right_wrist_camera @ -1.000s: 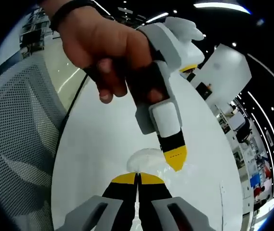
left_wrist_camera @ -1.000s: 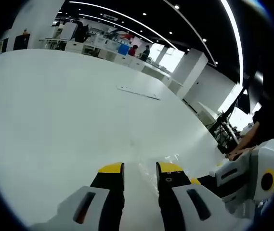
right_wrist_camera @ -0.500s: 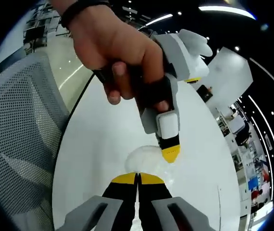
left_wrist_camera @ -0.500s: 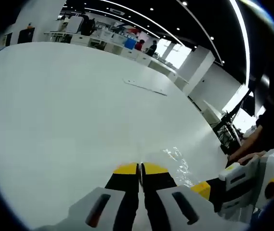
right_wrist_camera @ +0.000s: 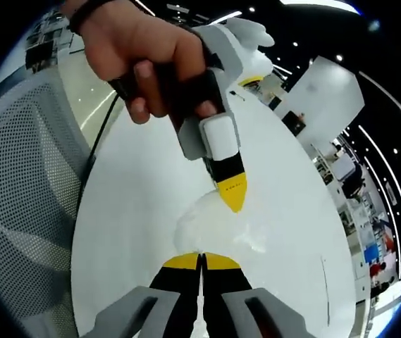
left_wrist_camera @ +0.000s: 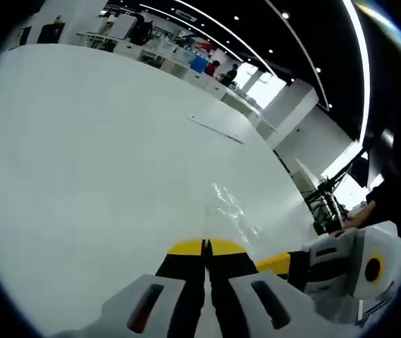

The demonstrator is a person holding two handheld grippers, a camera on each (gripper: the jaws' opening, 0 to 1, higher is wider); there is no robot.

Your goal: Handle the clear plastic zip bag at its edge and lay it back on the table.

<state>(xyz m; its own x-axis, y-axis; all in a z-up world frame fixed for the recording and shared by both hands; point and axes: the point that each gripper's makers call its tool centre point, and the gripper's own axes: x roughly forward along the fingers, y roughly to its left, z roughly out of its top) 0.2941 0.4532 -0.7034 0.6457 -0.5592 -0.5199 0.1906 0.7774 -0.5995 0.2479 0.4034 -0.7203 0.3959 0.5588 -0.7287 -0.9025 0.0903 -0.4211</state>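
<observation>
The clear plastic zip bag (right_wrist_camera: pixel 204 227) shows as a hazy, glinting sheet over the white table (right_wrist_camera: pixel 137 204). My right gripper (right_wrist_camera: pixel 201 261) is shut on its near edge. A hand holds my left gripper (right_wrist_camera: pixel 232 197) above, its yellow tips shut at the bag's far edge. In the left gripper view the left gripper (left_wrist_camera: pixel 205 247) is shut, and the bag (left_wrist_camera: pixel 232 208) runs ahead of it as a streak of glints over the table (left_wrist_camera: pixel 80 162). The right gripper (left_wrist_camera: pixel 274 263) comes in low on the right, close beside it.
A grey mesh chair (right_wrist_camera: pixel 24 211) stands at the table's edge on the left of the right gripper view. A thin flat strip (left_wrist_camera: pixel 216 128) lies farther out on the table. A person in dark clothes (left_wrist_camera: pixel 390 204) sits at the right. Desks line the back.
The left jaws went from open to shut a second ago. Since then the left gripper has drawn away from the right one, and the bag is stretched between them.
</observation>
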